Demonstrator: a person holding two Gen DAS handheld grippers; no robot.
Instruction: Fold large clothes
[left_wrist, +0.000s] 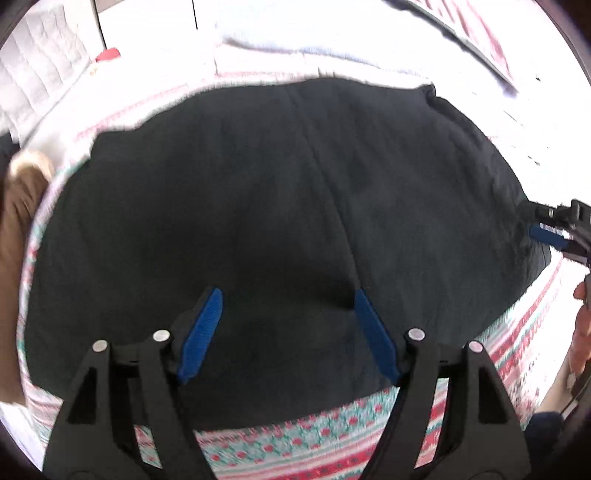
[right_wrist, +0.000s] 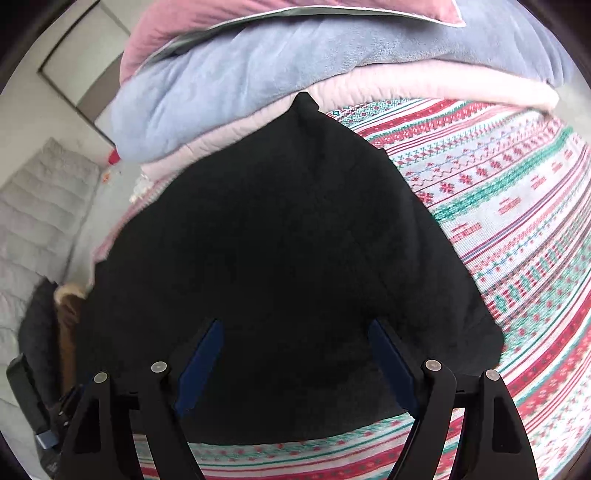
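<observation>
1. Left claw wide, blue pads spread over the dark garment; nothing gripped.
2. Right claw wide too, above the same garment; also seen at the garment's right edge.
3. Garment lies flat on the patterned bedspread; folded blankets stacked beyond.

- The black garment lies flat on the patterned bedspread, with bare bedspread open along its right and near edges.
- Stacked blankets crowd the garment's far edge, touching it.
- A brown item sits just beside the garment's left edge.
</observation>
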